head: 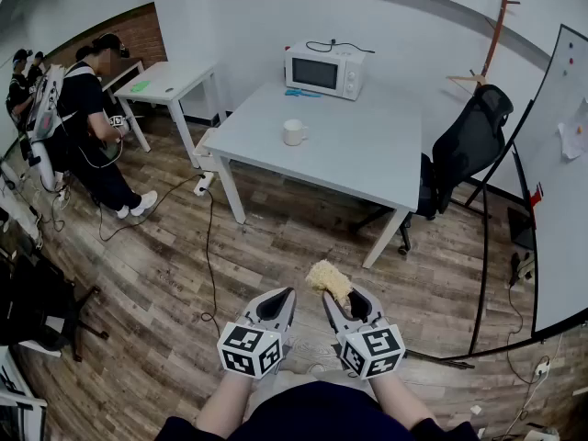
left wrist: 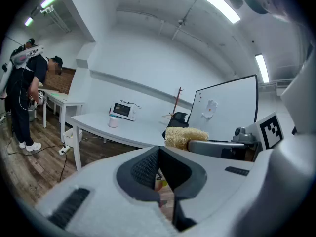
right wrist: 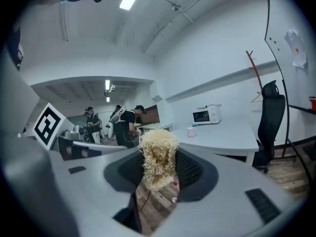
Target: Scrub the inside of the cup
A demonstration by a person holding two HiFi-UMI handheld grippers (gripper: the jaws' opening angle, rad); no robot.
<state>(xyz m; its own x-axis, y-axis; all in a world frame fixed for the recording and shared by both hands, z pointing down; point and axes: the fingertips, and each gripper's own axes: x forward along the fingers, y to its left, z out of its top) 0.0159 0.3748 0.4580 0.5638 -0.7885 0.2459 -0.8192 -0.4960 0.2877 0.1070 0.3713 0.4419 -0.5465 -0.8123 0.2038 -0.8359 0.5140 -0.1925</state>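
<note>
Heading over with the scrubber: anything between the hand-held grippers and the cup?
Nothing visible. The cup stands on the table; only floor with a loose cable lies before the right hand-held gripper holding the scrubber.

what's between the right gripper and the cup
Only wood floor, then bare table top up to the cup; the head view shows it.
</note>
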